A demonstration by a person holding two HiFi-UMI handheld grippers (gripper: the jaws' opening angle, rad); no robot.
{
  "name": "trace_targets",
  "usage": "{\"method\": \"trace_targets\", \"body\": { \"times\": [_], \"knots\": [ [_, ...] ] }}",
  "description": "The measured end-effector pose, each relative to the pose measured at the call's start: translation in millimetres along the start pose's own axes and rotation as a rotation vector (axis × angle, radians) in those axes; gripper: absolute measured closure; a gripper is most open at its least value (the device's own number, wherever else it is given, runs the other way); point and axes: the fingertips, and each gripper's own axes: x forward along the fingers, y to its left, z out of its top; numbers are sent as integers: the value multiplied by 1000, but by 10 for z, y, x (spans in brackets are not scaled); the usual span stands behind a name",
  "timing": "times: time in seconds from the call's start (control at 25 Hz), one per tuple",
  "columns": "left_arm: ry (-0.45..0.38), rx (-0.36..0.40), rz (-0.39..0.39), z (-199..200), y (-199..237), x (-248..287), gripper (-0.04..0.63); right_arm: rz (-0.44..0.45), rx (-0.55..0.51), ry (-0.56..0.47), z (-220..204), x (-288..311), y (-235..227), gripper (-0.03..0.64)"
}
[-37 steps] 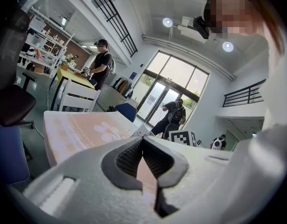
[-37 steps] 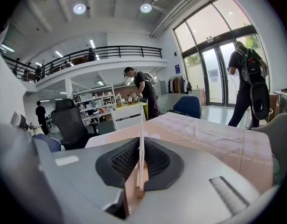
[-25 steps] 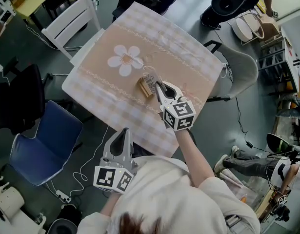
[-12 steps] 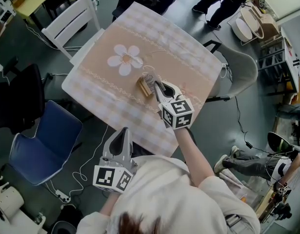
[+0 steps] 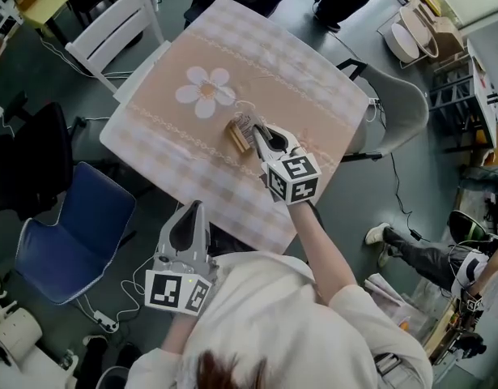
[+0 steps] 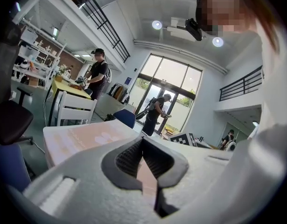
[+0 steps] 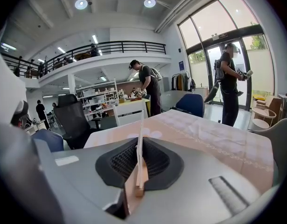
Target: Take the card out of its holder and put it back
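**Fig.** Card-and-holder task, grip stage. R gripper [image 5: 259, 130] is nearly shut, its pads pinching the thin card [image 7: 139, 160] edge-on, right at the tan holder [image 5: 238, 135] near the middle of the table [image 5: 305, 79]. Whether the card is clear of the holder can't be told. L gripper [image 5: 189, 217] is closed on nothing and held off the table's near edge, so the holder is unbraced. Risks: holder drags along w/ the card; the thin pinch slips; a skewed pull bends the card.

Two grippers [image 5: 192, 211] [image 5: 257, 129], one card [image 5: 247, 123], one holder [image 5: 236, 138], one table [image 5: 301, 67], four chairs [image 5: 111, 35] [image 5: 70, 237] [image 5: 398, 112] [image 5: 34, 168]
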Motion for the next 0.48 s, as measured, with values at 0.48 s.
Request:
{"method": "trace_targets", "body": {
  "times": [0.48],
  "knots": [
    [-117, 176, 101, 493, 515, -248, 595, 41, -35, -34, -62, 64, 23, 600]
  ]
}}
